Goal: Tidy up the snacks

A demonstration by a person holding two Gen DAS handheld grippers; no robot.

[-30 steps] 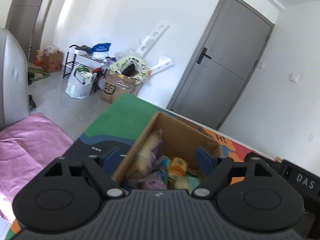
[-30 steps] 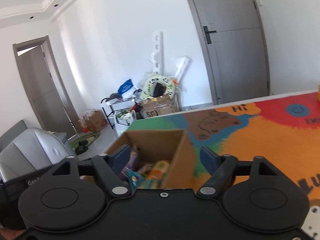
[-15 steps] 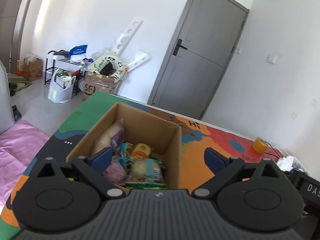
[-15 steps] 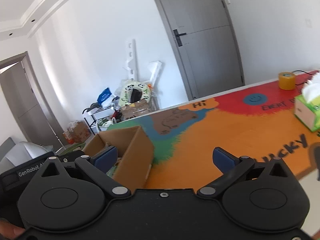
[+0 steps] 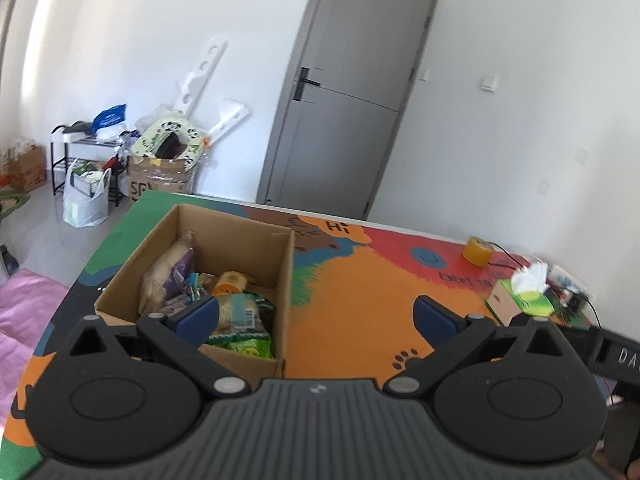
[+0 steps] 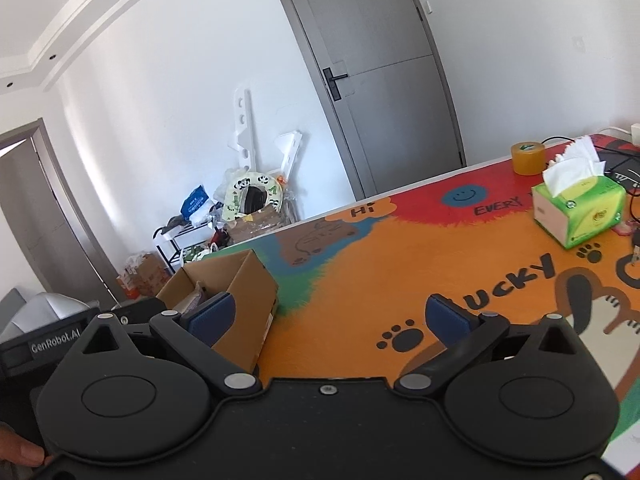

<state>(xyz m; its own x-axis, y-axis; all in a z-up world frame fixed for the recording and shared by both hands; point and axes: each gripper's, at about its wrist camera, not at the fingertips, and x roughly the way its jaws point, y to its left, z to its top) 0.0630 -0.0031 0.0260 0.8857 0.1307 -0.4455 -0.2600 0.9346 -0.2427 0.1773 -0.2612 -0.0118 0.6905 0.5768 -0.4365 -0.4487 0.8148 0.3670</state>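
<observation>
An open cardboard box (image 5: 285, 280) stands on the left part of the colourful table mat (image 5: 360, 300). It holds several snacks: a bread packet in purple wrap (image 5: 168, 276), an orange-lidded cup (image 5: 230, 282), a pale packet (image 5: 240, 312) and a green packet (image 5: 244, 344). My left gripper (image 5: 316, 312) hovers above the box's near right corner, its jaws opening with nothing between them. My right gripper (image 6: 330, 312) is open and empty over the orange mat, with the box (image 6: 248, 292) to its left.
A green tissue box (image 6: 580, 208) and a yellow tape roll (image 6: 528, 158) sit at the table's far right with cables behind them. A grey door (image 5: 352, 100) and floor clutter (image 5: 164, 160) lie beyond the table. A pink cloth (image 5: 24, 312) lies left of it.
Both views have swung right, so the box slid from between the jaws to their left. Both pairs of jaws have spread wider. The tissue box and tape roll came into view.
</observation>
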